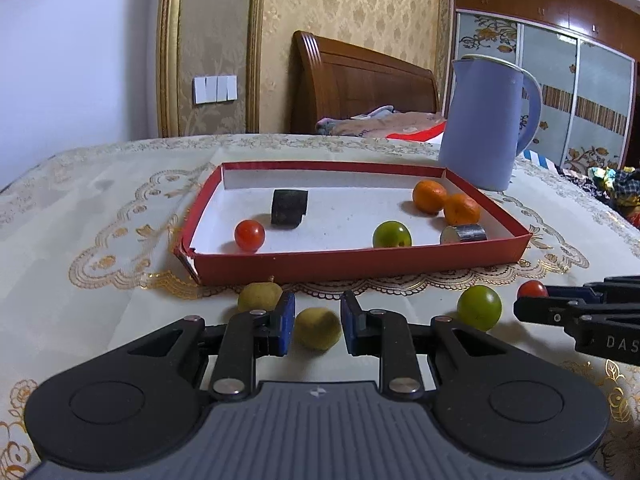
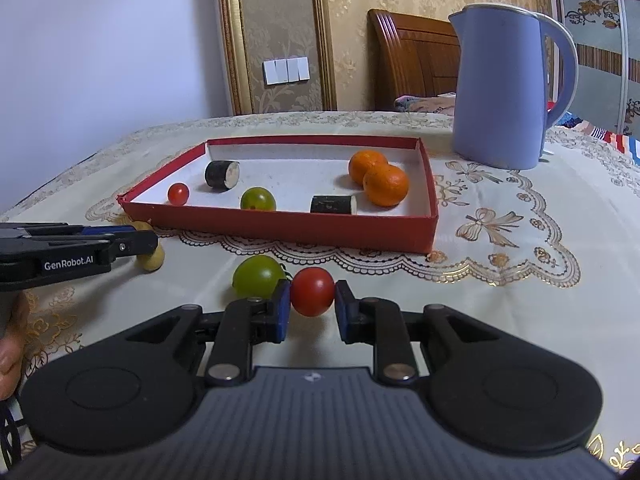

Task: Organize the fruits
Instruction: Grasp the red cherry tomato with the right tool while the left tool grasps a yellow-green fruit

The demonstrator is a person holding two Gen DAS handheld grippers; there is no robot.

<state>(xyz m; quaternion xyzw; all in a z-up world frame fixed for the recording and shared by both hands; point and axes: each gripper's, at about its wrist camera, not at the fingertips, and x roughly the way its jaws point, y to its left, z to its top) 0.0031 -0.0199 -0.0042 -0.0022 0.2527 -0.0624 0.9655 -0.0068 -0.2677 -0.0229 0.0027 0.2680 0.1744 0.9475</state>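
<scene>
A red box holds two oranges, a red tomato, a green fruit and two dark cylinders. My left gripper is open around a yellow-green fruit; a second one lies beside it. My right gripper stands around a red tomato, pads close to its sides. A green fruit lies between the grippers.
A lavender kettle stands behind the box on the right. The table has a cream embroidered cloth. A bed headboard and wardrobe are behind.
</scene>
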